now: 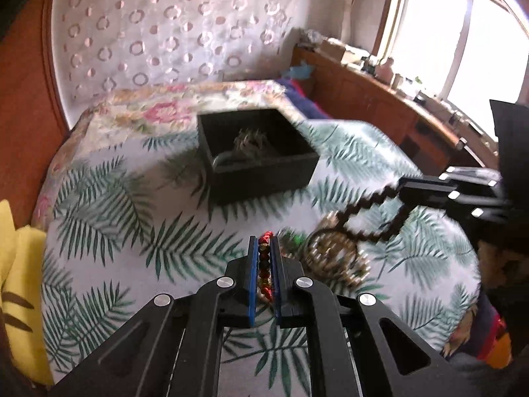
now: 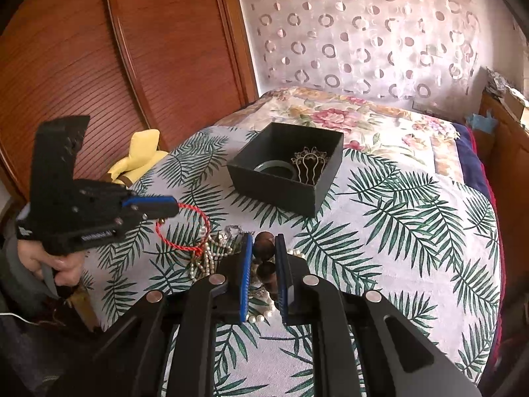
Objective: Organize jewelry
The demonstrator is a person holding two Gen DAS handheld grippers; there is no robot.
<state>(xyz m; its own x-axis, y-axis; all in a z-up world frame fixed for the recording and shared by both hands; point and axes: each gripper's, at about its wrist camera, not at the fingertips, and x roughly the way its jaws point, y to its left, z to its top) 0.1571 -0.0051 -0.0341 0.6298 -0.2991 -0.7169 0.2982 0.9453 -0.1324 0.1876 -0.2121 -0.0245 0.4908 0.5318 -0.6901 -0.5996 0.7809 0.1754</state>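
jewelry pile (image 2: 211,258): loose on bed (image 2: 396,231), 6 o'clock of box (image 2: 284,178), awaiting sorting
left tool (image 1: 264,276): clamped on red cord bracelet (image 2: 185,228), lifted for boxing
right tool (image 2: 263,278): pinching dark bead strand (image 1: 373,218), same reason

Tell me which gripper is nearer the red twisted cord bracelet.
Left. The left gripper pinches the red twisted cord bracelet, its loop hanging from the fingertips. The right gripper is beside it over the white pearl strands, clamped on dark brown beads, clear of the cord.
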